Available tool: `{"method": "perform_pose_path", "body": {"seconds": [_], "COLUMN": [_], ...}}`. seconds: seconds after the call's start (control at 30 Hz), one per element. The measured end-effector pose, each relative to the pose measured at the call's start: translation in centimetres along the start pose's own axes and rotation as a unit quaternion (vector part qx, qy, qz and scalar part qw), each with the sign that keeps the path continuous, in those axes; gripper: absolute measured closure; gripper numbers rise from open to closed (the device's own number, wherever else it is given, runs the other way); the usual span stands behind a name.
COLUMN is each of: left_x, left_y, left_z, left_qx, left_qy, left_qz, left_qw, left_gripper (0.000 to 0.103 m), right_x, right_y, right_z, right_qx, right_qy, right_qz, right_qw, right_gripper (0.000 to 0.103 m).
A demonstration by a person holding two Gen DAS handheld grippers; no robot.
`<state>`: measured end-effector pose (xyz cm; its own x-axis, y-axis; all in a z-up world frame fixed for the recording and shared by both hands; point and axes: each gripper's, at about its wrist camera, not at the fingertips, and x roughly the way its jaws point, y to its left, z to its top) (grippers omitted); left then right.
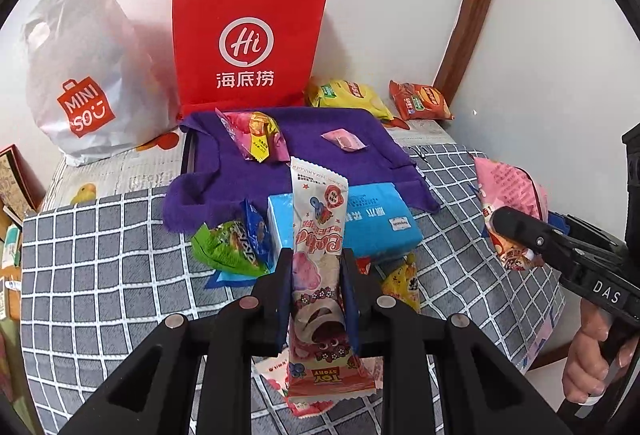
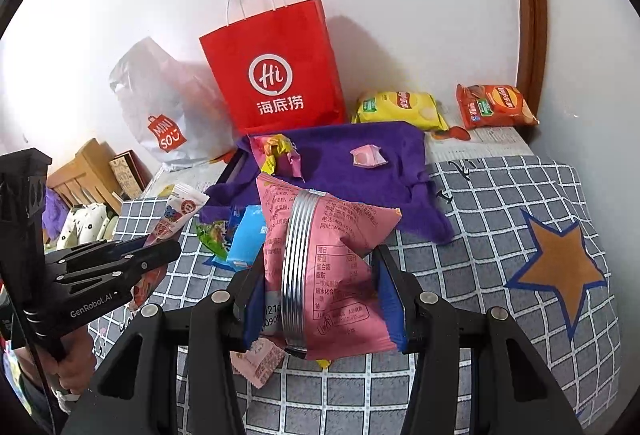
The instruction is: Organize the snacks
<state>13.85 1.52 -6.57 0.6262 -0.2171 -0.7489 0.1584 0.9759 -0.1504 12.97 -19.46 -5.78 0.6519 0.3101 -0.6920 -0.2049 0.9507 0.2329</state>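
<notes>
Snacks are mid-transfer: a Lotso snack packet is clamped in the left hand-held gripper, a pink snack bag in the right hand-held gripper; placement on the purple cloth is likely required next.

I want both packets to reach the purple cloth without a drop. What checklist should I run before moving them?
1. Left gripper clamped on the long Toy Story packet: ok.
2. Right gripper clamped on the pink bag: ok.
3. Bare spot on the purple cloth: ok, between its two small snacks.
4. Held packets clear of each other: ok, apart.
5. Grip firmness on the puffy pink bag: cannot tell.
</notes>
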Motion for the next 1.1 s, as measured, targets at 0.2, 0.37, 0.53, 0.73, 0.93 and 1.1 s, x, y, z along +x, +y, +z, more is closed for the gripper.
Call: {"method": "perform_pose_path", "body": {"seconds": [0.2, 0.37, 0.53, 0.73, 0.93, 1.1], "left_x": [0.6, 1.2, 2.0, 3.3, 4.8, 5.9], "left_y": [0.7, 1.2, 1.8, 2.4, 3.3, 4.5], "left_z": [1.2, 2.1, 3.3, 4.7, 5.9, 6.8], "left_qx": [-0.002, 0.000, 0.000, 0.003, 0.007, 0.007], "left_qy": [-0.001, -0.002, -0.004, 0.000, 0.001, 0.003], "left_qz": [0.000, 0.005, 0.006, 0.003, 0.007, 0.018], "left_qw": [1.0000, 1.0000, 1.0000, 1.0000, 0.9999, 0.9998], "left_gripper": [0.082, 0.082, 0.082, 0.082, 0.082, 0.082], "right_x": [0.9, 1.8, 2.9, 4.6, 6.4, 7.9], "right_y": [-0.2, -0.3, -0.2, -0.2, -0.3, -0.8], "right_z": [0.9, 1.9, 3.0, 4.6, 6.0, 6.9], "right_qx": [0.000, 0.001, -0.004, -0.005, -0.006, -0.003], "right_qy": [-0.001, -0.002, -0.003, -0.004, -0.006, -0.004], "right_qz": [-0.006, -0.009, -0.013, -0.014, -0.016, -0.020], "right_qw": [1.000, 1.000, 1.000, 1.000, 1.000, 1.000], "right_gripper": [0.054, 0.054, 0.054, 0.054, 0.054, 0.054]}}
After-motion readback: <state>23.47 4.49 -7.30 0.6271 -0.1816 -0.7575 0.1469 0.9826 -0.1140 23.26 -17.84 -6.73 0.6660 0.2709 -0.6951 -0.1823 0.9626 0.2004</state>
